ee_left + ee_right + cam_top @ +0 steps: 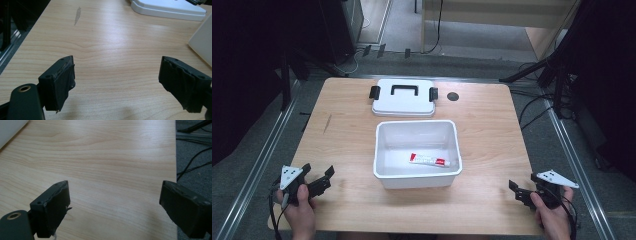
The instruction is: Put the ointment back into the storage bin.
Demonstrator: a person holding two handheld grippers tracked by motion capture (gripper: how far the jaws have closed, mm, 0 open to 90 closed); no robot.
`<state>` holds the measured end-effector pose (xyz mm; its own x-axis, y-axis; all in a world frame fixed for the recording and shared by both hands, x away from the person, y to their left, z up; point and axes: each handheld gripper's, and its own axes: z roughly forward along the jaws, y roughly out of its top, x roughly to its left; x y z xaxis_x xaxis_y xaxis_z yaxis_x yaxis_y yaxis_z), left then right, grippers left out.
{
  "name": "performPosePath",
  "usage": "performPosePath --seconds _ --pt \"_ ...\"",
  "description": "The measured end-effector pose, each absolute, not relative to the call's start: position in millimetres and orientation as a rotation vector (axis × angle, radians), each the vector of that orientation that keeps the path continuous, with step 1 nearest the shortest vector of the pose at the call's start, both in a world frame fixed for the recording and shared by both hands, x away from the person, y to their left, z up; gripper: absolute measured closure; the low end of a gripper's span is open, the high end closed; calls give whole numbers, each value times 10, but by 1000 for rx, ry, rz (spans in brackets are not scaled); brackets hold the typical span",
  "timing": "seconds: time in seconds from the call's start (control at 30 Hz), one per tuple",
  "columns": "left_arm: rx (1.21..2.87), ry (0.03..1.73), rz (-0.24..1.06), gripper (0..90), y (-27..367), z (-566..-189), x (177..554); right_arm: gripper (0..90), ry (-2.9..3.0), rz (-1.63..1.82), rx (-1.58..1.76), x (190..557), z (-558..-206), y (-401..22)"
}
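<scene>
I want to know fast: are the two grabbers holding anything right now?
Left gripper: open, holding nothing, above the bare table.
Right gripper: open, holding nothing.

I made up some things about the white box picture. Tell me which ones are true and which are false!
1. The tube lies inside the white box. True.
2. The lid is on the box. False: it lies on the table, behind the box.
3. The left gripper holds the tube. False: its jaws are open and hold nothing.
4. The right gripper is open. True.
</scene>
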<state>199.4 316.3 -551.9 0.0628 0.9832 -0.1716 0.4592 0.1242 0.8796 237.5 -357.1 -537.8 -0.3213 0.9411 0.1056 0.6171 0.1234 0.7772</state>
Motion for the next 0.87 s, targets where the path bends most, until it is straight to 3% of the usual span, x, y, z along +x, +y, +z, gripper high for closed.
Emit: performPosePath --seconds 0.87 --pt "1469 1531 761 144 3160 -5519 1995 126 1834 1142 1579 2065 -5427 -3862"
